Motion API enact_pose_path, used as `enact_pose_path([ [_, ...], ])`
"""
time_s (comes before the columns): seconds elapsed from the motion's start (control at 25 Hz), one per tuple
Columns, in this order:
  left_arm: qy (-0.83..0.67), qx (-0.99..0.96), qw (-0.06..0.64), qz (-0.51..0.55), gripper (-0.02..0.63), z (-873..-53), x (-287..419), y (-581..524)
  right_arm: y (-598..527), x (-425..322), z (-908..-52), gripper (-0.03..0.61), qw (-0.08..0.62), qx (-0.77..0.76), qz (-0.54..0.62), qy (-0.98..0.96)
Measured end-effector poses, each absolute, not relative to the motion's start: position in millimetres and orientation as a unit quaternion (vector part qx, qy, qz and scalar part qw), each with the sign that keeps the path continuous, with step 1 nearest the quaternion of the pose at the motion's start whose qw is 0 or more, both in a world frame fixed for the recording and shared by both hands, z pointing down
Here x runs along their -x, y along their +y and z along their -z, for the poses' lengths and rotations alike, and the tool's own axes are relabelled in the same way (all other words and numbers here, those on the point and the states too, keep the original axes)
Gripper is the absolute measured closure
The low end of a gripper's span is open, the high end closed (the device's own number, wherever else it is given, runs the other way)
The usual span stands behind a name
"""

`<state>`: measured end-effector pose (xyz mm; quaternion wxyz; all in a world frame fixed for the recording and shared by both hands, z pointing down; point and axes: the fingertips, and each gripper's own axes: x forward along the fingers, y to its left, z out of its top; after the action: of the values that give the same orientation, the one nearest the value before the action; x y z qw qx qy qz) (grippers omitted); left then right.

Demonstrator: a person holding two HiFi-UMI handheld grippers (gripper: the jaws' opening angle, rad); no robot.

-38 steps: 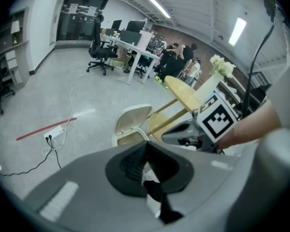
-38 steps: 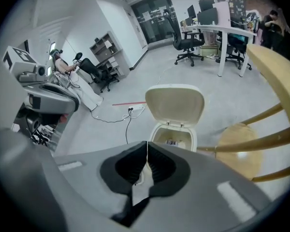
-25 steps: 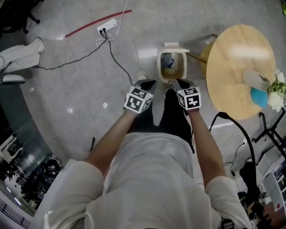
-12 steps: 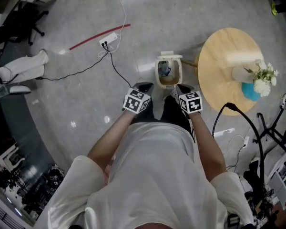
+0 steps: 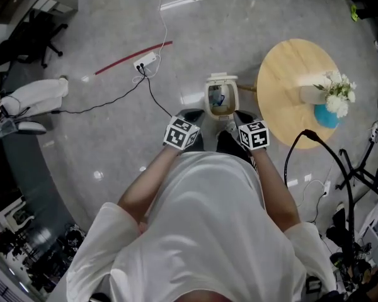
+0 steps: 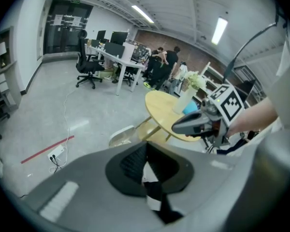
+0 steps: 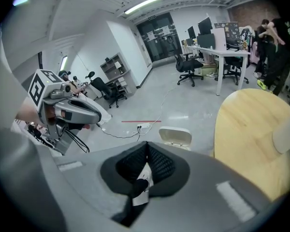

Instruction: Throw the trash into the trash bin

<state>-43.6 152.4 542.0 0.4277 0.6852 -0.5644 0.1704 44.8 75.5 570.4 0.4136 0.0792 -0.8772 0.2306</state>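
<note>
1. On the grey floor, the small cream plastic trash bin stands with its lid up. A bluish scrap shows inside, so the throw looks done.
2. Left gripper and right gripper hang above it, each with jaws pressed together on nothing.
3. Best lift both straight clear, minding the round wooden table near the right one.

A small cream plastic trash bin stands on the grey floor with its lid tipped open on the far side, just left of a round pale-wood worktop carrying a white vase of white flowers and a blue object. The left tool and right tool, each bearing a marker cube, hang side by side at the bin's near end. Farther left, a white power strip lies on a red floor line.
</note>
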Motion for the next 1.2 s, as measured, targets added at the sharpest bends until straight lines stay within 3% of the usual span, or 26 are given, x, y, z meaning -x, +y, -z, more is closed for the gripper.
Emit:
enact_pose_path([
  [1.2,-0.552,-0.697,0.425,-0.167,0.609,-525.3,29.3,142.2,87.8,-52.0,-548.8,0.575,0.397,-0.083,-0.217,-0.888],
])
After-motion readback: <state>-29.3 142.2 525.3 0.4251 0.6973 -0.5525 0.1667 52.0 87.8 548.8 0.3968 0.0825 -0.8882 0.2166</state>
